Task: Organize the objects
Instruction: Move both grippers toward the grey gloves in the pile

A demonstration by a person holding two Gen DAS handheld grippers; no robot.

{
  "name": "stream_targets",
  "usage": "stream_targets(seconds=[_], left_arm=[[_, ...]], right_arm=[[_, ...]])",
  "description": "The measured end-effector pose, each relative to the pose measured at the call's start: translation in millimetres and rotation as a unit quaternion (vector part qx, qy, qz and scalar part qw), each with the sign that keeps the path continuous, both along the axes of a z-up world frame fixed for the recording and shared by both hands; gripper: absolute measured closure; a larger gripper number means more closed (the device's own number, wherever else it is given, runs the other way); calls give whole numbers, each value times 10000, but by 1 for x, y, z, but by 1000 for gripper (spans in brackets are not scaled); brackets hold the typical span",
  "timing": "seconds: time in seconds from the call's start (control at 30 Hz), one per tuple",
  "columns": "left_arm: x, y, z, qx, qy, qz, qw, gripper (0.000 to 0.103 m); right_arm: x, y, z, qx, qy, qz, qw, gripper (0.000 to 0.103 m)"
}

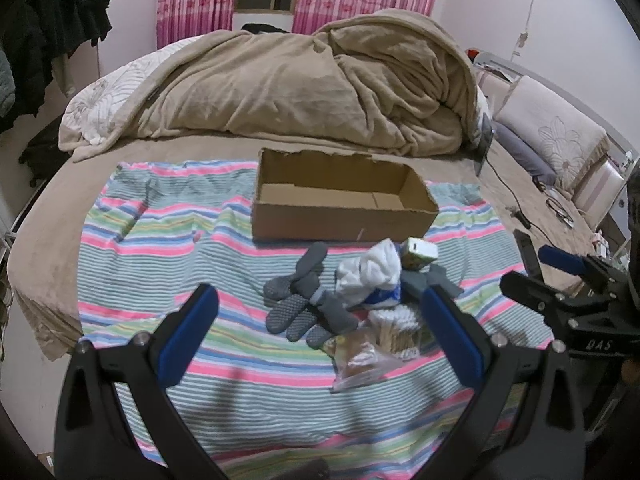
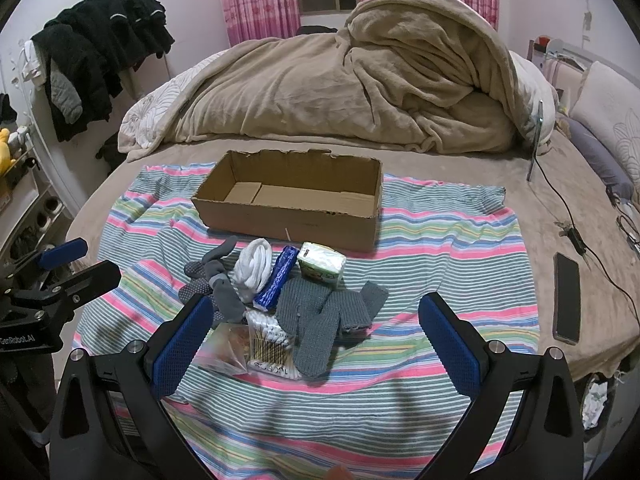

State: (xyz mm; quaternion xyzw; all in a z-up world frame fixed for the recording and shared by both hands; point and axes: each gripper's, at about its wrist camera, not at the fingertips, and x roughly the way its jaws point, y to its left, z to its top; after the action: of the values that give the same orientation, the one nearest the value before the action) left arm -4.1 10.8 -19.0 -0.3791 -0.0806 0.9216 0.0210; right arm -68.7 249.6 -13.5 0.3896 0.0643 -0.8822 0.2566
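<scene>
Left gripper [image 1: 320,320] spread wide, holding nothing, hovers low over striped cloth [image 1: 140,240]. Right gripper [image 2: 316,332] likewise spread and bare (both level, pointing toward blanket). Pile straight ahead, between fingers: grey socks [image 1: 304,304], cotton swabs [image 2: 272,344], white roll [image 2: 254,266], tissue pack [image 2: 322,264]. Cardboard box [image 2: 288,216] empty, just beyond pile, long axis crosswise. Left nearer socks, right nearer grey glove [image 2: 320,320].

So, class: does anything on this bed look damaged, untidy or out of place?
The cardboard box has a ragged, torn rear rim. It holds nothing, while grey socks, white socks, cotton swabs and a tissue pack lie jumbled before it.
</scene>
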Motion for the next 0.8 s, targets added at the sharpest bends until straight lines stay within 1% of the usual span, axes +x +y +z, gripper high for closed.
stream_targets(seconds=[0.5,0.73,0.8], left_arm=[[-6,-2,0,47,-2,-83,10000,1],[-15,-2,-9,4,-76,-70,9999,1],[-21,-2,-15,-90,-123,-57,9999,1]], right_arm=[[-2,0,-1,-7,2,3,10000,0],[-8,0,-5,14,-63,-37,10000,0],[-12,0,-9,29,-106,-63,9999,0]])
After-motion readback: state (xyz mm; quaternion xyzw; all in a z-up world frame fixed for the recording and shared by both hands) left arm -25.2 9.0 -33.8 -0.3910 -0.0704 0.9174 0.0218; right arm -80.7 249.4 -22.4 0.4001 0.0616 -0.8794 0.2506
